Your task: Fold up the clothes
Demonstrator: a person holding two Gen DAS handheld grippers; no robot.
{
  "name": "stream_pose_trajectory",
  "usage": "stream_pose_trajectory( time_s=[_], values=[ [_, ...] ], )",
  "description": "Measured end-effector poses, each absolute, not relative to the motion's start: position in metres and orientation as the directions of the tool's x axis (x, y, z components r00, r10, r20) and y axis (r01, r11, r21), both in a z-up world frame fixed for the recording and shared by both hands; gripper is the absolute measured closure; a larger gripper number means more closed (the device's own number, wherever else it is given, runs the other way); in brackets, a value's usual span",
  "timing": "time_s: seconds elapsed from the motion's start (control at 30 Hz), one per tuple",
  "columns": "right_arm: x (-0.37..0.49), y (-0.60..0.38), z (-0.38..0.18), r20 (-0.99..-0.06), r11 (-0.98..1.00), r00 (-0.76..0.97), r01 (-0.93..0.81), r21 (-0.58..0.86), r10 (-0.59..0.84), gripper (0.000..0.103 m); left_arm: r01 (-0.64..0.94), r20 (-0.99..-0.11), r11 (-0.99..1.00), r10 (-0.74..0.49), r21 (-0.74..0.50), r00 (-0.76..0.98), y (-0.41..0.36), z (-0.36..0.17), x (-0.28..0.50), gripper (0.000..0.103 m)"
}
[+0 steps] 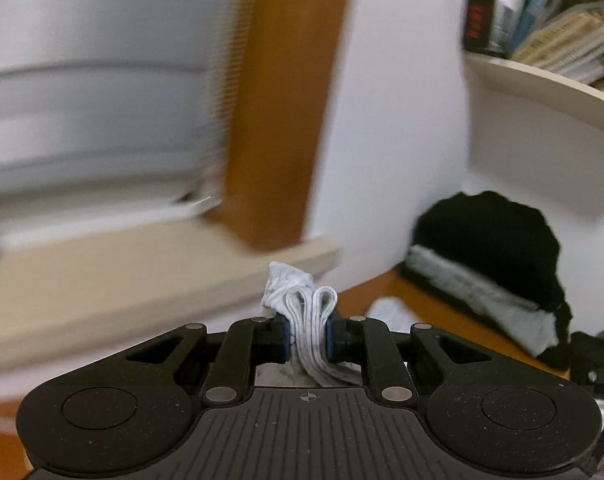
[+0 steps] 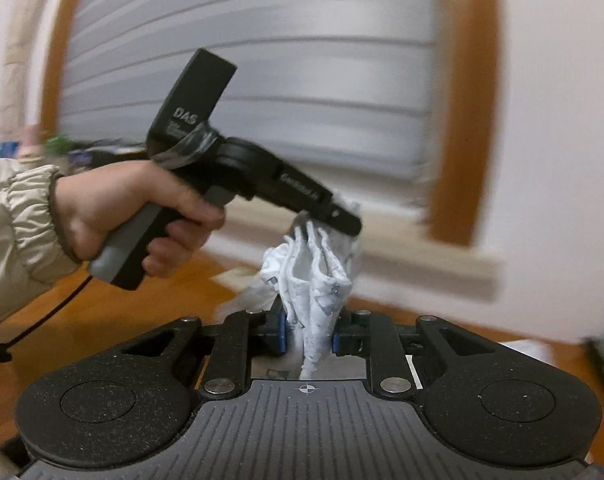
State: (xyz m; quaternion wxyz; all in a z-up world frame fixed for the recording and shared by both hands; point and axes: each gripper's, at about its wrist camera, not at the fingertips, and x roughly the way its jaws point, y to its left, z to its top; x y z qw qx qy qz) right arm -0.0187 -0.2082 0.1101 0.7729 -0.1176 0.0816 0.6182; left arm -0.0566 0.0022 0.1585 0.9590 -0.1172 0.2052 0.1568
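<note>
The left gripper (image 1: 308, 338) has its jaws squeezed together on a bunch of white cloth (image 1: 302, 312). The cloth has thin grey lines on it. Two small folded loops of it stick up above the jaws, and a crumpled bit pokes out beside them. More of the cloth hangs down under the jaws.

The right gripper (image 2: 308, 338) also has its jaws clamped on the white cloth (image 2: 314, 280). In this view the cloth shows little grey pictures printed on it. It goes up from the right jaws to the left gripper (image 2: 344, 222), which holds its top end. So there are two grippers, and both hold the same one cloth, up in the air between them.

One hand (image 2: 142, 220) is in sight. It wraps around the grey handle of the left gripper, with the fingers curled under it. The wrist comes out of a light beige sleeve (image 2: 18, 240) with a gathered cuff. The left gripper tilts down toward the cloth. A thin black cable (image 2: 42, 320) runs down from the handle.

Below is the brown wooden desk (image 1: 422, 300). On it lies one black garment (image 1: 502, 248) with a grey fuzzy piece (image 1: 482, 300) at its near side. Another white cloth (image 1: 390, 312) lies near it. Behind are grey window blinds (image 2: 262, 80) in an orange wooden frame (image 2: 462, 120). A shelf with books (image 1: 562, 40) is up at the right side in the left wrist view. The room looks blurry.
</note>
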Motion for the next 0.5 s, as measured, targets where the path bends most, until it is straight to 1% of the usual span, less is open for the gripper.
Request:
stream_pose_trajectory(
  time_s=[0.03,0.1,0.13,0.2,0.23,0.3,0.33,0.37,0.4,0.5],
  values=[
    [-0.004,-0.217,0.113,-0.268,0.242,0.253,-0.967,-0.076,0.929,0.083,-0.329,-0.436,0.931,0.234,-0.156,0.869,-0.004,0.162,-0.034,0.087],
    [0.03,-0.235,0.116,-0.271,0.315,0.317,-0.948,-0.052,0.909,0.083,-0.313,-0.462,0.938,0.214,-0.147,0.861,-0.009,0.157,-0.007,0.081],
    [0.048,-0.242,0.11,-0.293,0.357,0.348,-0.934,-0.025,0.89,0.082,-0.31,-0.478,0.94,0.209,-0.143,0.853,-0.01,0.151,0.002,0.07],
    [0.088,-0.252,0.091,-0.367,0.442,0.398,-0.896,0.041,0.841,0.08,-0.305,-0.509,0.943,0.198,-0.134,0.838,-0.011,0.14,0.021,0.055],
    [0.107,-0.257,0.081,-0.405,0.484,0.418,-0.872,0.071,0.813,0.073,-0.302,-0.524,0.944,0.193,-0.13,0.829,-0.012,0.134,0.031,0.053],
    [0.134,-0.269,0.055,-0.466,0.539,0.431,-0.834,0.122,0.773,0.068,-0.296,-0.555,0.947,0.183,-0.121,0.812,-0.014,0.122,0.049,0.051],
    [0.142,-0.274,0.043,-0.483,0.56,0.441,-0.819,0.129,0.756,0.057,-0.293,-0.57,0.949,0.178,-0.117,0.802,-0.015,0.116,0.059,0.044],
    [0.145,-0.278,0.037,-0.486,0.573,0.453,-0.809,0.128,0.748,0.051,-0.29,-0.584,0.95,0.173,-0.113,0.793,-0.016,0.11,0.068,0.04],
    [0.146,-0.281,0.033,-0.484,0.581,0.459,-0.803,0.133,0.745,0.05,-0.291,-0.594,0.95,0.172,-0.111,0.786,-0.014,0.104,0.072,0.04],
    [0.142,-0.283,0.033,-0.459,0.589,0.475,-0.796,0.139,0.751,0.048,-0.315,-0.595,0.94,0.177,-0.135,0.784,0.004,0.085,0.046,0.039]
  ],
)
